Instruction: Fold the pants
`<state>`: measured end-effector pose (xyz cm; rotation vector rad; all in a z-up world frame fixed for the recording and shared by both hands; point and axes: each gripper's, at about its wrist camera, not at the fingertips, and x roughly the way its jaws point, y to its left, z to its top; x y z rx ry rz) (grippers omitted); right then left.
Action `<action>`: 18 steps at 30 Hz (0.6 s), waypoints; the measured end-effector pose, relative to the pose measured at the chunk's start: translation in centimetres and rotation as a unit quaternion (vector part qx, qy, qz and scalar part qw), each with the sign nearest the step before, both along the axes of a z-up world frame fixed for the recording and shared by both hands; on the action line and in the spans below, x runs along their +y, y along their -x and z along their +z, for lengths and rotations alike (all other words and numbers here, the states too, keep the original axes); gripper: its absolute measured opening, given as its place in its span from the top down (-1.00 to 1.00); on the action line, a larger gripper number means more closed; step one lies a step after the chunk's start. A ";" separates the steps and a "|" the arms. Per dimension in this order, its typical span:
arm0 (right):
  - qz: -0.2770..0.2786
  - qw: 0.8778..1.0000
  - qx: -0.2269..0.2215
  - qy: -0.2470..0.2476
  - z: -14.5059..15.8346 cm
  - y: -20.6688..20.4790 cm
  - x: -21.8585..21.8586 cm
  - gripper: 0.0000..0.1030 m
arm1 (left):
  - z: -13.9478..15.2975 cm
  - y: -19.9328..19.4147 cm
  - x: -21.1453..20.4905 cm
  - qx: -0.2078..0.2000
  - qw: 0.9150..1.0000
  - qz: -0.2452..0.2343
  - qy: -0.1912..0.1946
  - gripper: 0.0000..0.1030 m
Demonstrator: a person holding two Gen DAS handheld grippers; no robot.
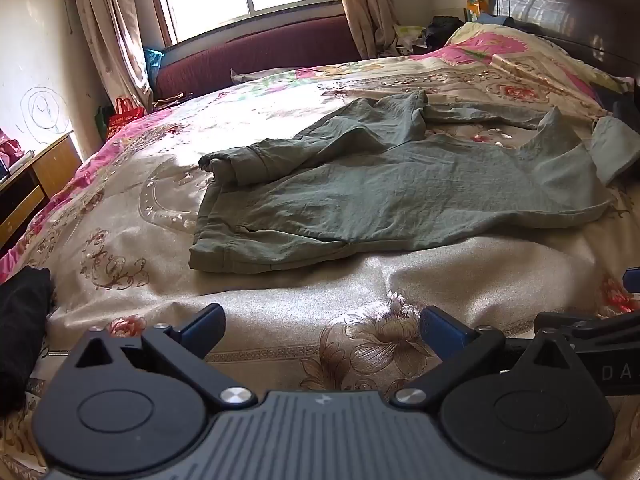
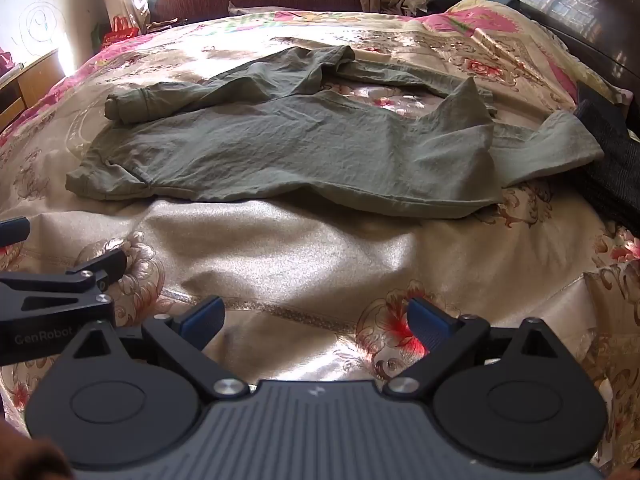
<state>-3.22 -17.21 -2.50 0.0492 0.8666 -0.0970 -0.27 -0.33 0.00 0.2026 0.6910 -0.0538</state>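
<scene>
Grey-green pants (image 1: 400, 184) lie crumpled on the floral bedspread (image 1: 280, 300), waistband at the left, one leg bent back over the other. They also show in the right wrist view (image 2: 300, 148). My left gripper (image 1: 322, 326) is open and empty, hovering over the bedspread short of the pants' near edge. My right gripper (image 2: 316, 318) is open and empty too, also short of the near edge. The right gripper's side shows at the right edge of the left wrist view (image 1: 592, 332), and the left gripper's side shows at the left of the right wrist view (image 2: 60, 280).
A dark headboard (image 1: 580, 12) stands at the right. A dark garment (image 2: 608, 160) lies beside the pants' right end. A black cloth (image 1: 20, 328) lies at the bed's left edge. A maroon sofa (image 1: 260, 52) stands under the window, a wooden cabinet (image 1: 36, 184) at the left.
</scene>
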 end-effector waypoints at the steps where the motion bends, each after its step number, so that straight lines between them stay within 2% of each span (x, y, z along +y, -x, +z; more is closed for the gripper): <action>1: 0.000 1.000 0.001 0.000 0.0 0.0 0.0 -0.89 | 0.0 0.0 0.0 0.000 1.000 0.000 0.000 -1.00; 18: 0.000 1.000 0.003 -0.002 -0.1 0.0 0.0 -0.89 | 0.0 0.0 0.0 -0.001 1.000 0.000 -0.001 -1.00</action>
